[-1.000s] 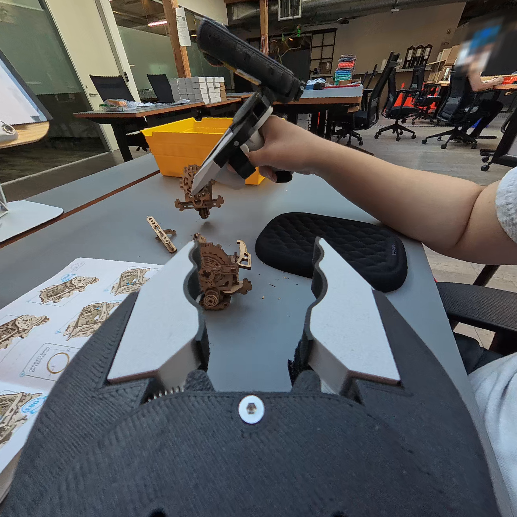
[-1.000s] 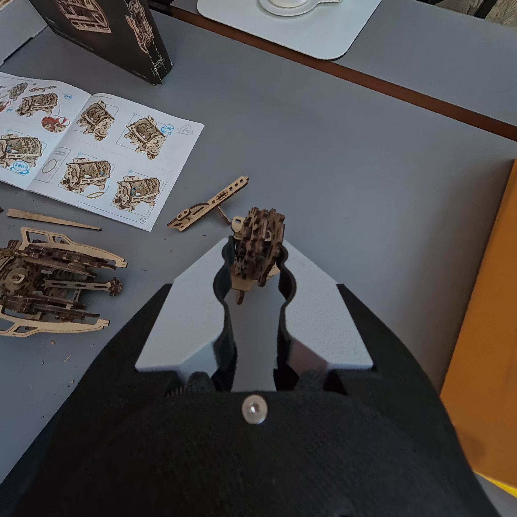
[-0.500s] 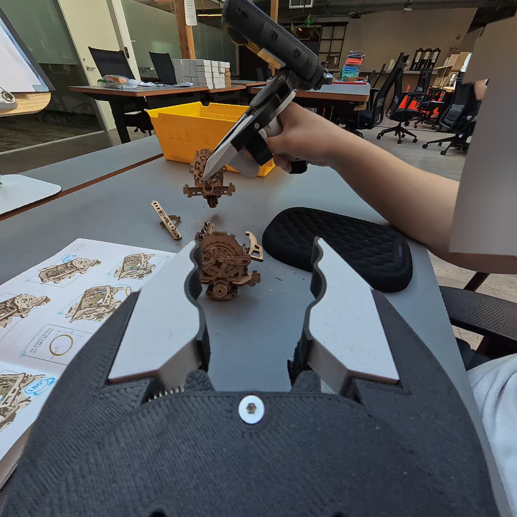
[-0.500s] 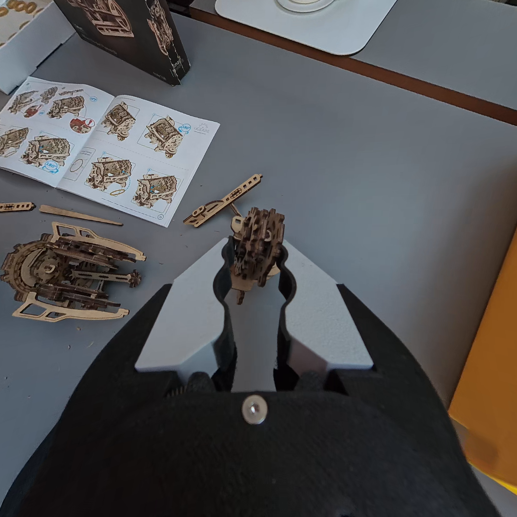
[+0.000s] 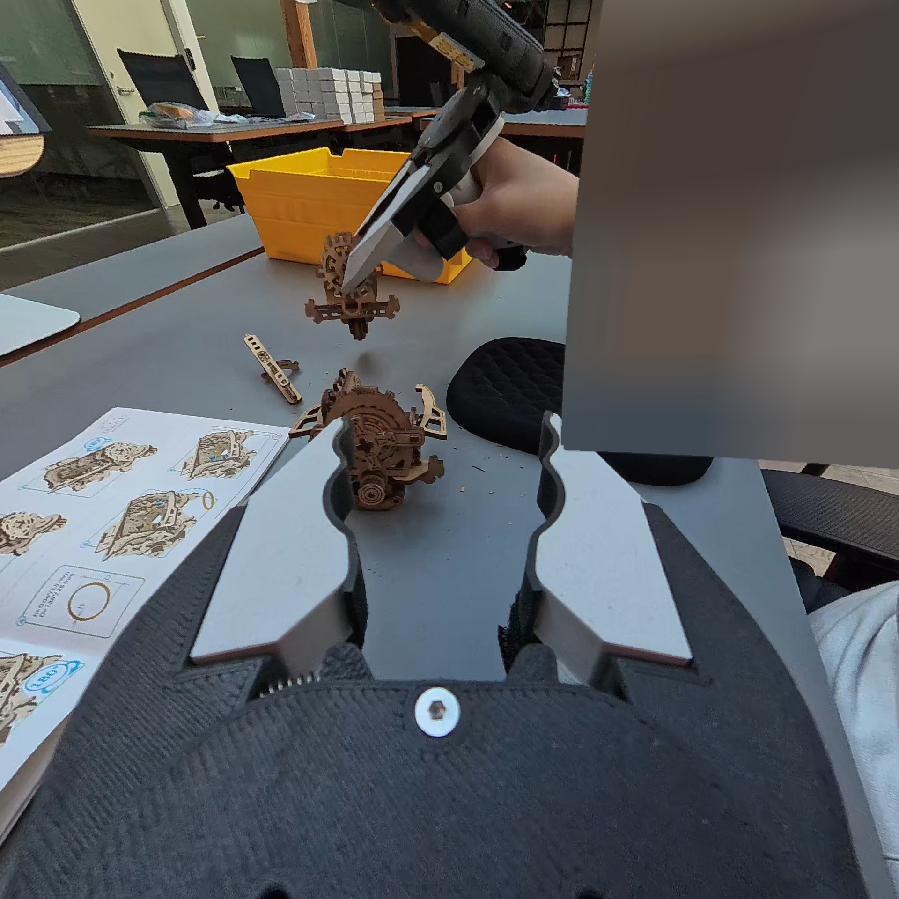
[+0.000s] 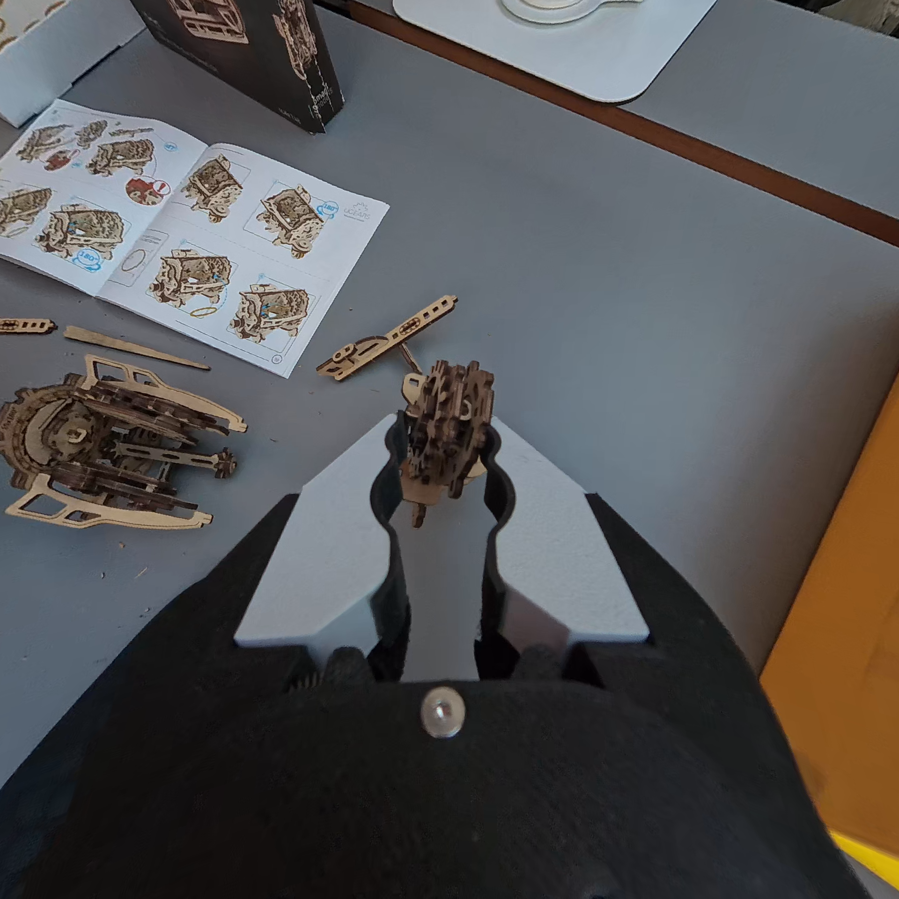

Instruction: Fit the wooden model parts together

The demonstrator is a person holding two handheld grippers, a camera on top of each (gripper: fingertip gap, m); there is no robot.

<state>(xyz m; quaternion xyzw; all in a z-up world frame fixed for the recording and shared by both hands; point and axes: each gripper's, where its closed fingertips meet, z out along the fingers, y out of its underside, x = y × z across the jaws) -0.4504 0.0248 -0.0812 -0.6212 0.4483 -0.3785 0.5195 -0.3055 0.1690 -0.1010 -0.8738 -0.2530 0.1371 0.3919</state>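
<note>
The gear piece [image 6: 450, 428] is pinched in the right hand-held gripper [image 6: 442, 440], lifted off the counter [image 6: 632, 301]. The model body [image 5: 377, 447] lies just ahead of the released, empty left hand-held gripper [image 5: 445, 438]. Joining them seems still undone, and a loose strip [image 6: 384, 340] remains beyond.

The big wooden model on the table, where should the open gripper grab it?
Probably across the big model's two flat side frames, coming from above. Its round gear end faces the left gripper, spindly prongs stick out the back, and the frames give the jaws flat faces.
</note>
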